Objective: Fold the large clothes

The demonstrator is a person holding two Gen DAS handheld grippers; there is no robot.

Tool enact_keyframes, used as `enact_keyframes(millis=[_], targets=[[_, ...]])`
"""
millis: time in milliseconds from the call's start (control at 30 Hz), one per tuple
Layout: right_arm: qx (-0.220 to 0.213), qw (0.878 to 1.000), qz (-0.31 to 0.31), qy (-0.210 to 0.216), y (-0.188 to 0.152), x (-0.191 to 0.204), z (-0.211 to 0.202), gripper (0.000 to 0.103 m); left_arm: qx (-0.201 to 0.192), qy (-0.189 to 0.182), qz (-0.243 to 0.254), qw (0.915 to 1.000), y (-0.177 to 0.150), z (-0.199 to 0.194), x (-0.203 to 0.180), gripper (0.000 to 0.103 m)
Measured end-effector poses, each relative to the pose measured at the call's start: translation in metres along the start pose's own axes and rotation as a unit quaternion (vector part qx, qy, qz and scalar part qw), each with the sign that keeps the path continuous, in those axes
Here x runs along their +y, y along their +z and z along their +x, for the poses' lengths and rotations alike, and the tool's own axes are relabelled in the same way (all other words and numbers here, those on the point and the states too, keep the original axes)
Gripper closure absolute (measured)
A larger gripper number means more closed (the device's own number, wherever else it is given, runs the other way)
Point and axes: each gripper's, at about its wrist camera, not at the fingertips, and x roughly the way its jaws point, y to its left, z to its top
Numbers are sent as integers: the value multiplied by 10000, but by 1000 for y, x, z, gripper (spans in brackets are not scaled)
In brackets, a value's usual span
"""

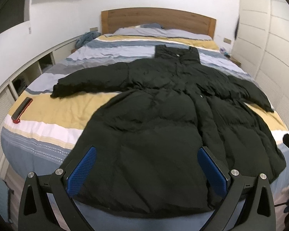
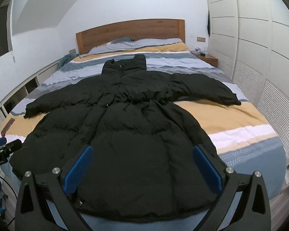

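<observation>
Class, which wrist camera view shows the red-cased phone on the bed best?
The left wrist view: the red-cased phone lies whole on the bed's yellow stripe, left of the black coat. In the right wrist view only a dim sliver of it shows near the left edge.

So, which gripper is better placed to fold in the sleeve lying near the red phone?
Probably the left gripper: it hangs open over the coat hem, on the same side as that sleeve. The right gripper is farther away.
</observation>
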Motion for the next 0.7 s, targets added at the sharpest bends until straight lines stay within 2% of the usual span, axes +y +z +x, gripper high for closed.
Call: enact_keyframes(millis=[100, 167, 300, 400, 500, 700], targets=[[9, 10000, -72, -32, 15, 1, 2, 0, 62, 17, -124, 9999, 8, 7, 10, 1], [-36, 9998, -160, -66, 22, 3, 2, 0, -22, 155, -157, 9998, 16, 9, 16, 0], [-32, 9995, -275, -147, 50, -2, 14, 0, -491, 608, -144, 9968, 44, 6, 27, 0], [-90, 9991, -296, -277, 74, -12, 26, 0, -794, 812, -174, 9934, 70, 4, 37, 0], [-147, 9991, -29, -399, 102, -38, 51, 0, -943, 793, -95, 9923, 103, 8, 45, 0], [129, 9941, 909, -573, 131, -113, 124, 0, -727, 871, 50, 9935, 131, 34, 46, 0]])
